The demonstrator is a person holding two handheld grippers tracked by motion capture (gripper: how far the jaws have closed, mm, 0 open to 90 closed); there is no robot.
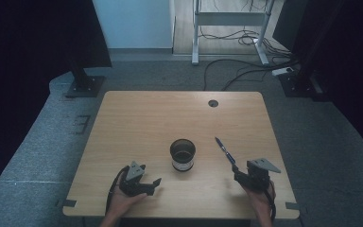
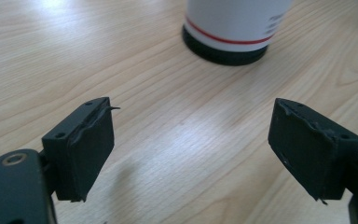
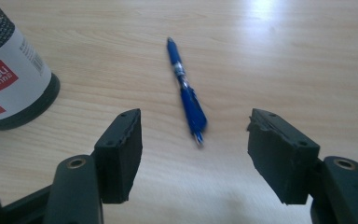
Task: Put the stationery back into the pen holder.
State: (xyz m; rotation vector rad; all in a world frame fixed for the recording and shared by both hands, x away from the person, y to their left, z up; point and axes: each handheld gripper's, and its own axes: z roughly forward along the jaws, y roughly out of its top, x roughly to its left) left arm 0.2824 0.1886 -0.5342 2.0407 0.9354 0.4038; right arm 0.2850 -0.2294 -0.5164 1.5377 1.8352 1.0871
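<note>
While my right gripper hangs with its jaws spread wide and empty, the blue pen lies flat on the table, right of the pen cup and just ahead of my fingers. I judge that nothing is done yet: the pen waits to be grasped. My left gripper gapes empty near the cup. Nothing blocks my reach.
</note>
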